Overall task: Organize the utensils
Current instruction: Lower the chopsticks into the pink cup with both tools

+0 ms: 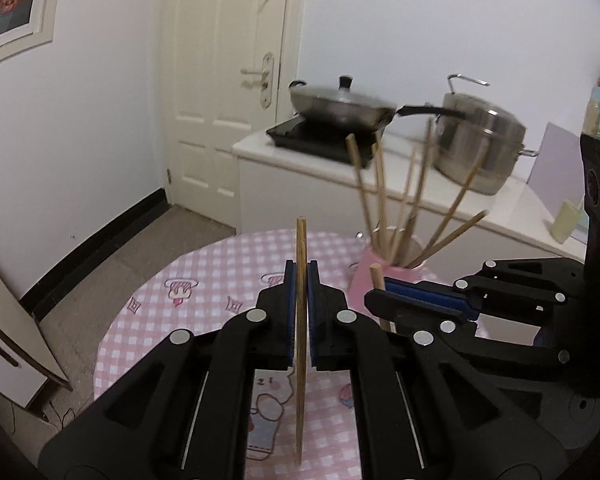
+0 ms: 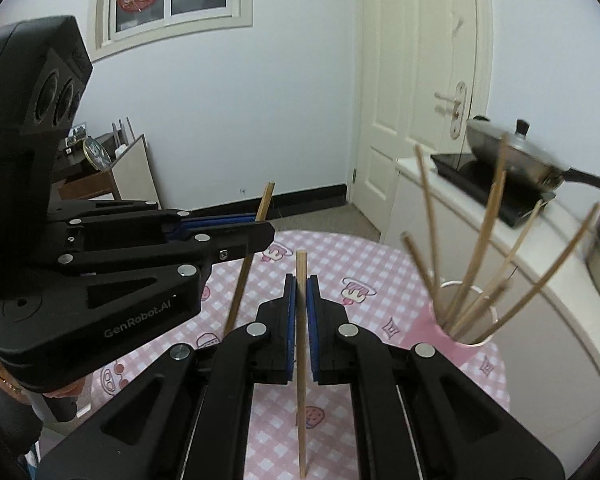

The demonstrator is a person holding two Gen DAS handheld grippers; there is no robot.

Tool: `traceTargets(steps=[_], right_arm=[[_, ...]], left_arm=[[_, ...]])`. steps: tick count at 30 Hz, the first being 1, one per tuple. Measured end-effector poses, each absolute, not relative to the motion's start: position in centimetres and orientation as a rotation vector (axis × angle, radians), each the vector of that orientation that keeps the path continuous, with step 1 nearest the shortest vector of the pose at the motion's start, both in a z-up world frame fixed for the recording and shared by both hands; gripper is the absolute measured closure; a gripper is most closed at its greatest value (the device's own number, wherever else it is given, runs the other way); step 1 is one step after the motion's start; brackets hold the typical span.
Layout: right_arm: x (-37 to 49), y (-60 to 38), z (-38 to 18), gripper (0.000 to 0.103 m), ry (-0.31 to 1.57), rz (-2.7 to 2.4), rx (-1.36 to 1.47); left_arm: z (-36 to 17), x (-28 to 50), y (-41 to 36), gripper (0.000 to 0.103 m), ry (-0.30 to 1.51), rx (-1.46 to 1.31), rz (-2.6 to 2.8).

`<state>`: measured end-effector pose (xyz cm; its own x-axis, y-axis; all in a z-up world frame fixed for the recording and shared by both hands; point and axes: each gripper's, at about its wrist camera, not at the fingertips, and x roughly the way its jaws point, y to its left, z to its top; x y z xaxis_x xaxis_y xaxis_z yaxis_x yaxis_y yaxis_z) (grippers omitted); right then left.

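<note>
both hand-held grippers hang above the round pink-checked counter [image 1: 160, 320], each clamped on a single wooden chopstick. left hand-held gripper [image 1: 301, 276] pinches its chopstick [image 1: 300, 340] upright between the blue pads [image 1: 289, 312], with the stick poking out above and below the narrow jaws. right hand-held gripper [image 2: 301, 292] grips its own chopstick [image 2: 301, 380] the same way, nearly vertical. near the counter's far right edge stands a pink cup [image 2: 456, 332] holding a loose spray of other chopsticks [image 2: 484, 240] that lean outward in different directions. beyond it, on a white cabinet [image 1: 400, 184], a lidded pan [image 1: 340, 106] sits on a black cooktop [image 1: 320, 136] beside a steel pot [image 1: 480, 140], both blurred.
</note>
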<state>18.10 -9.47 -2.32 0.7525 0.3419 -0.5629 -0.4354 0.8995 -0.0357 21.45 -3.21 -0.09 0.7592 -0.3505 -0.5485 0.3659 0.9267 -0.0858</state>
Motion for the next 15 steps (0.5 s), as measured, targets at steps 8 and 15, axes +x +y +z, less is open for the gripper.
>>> traceTargets(steps=[8,15], right_arm=[[16.0,-13.1,0.5,0.099,0.511,0.403,-0.142],[15.7,-16.3,3.3,0.099,0.442,0.340,-0.124]], left_arm=[[2.1,20.2,-3.9,0.098,0.523,0.015,-0.431],[3.6,21.0,-5.4,0.098,0.484,-0.009,-0.463]])
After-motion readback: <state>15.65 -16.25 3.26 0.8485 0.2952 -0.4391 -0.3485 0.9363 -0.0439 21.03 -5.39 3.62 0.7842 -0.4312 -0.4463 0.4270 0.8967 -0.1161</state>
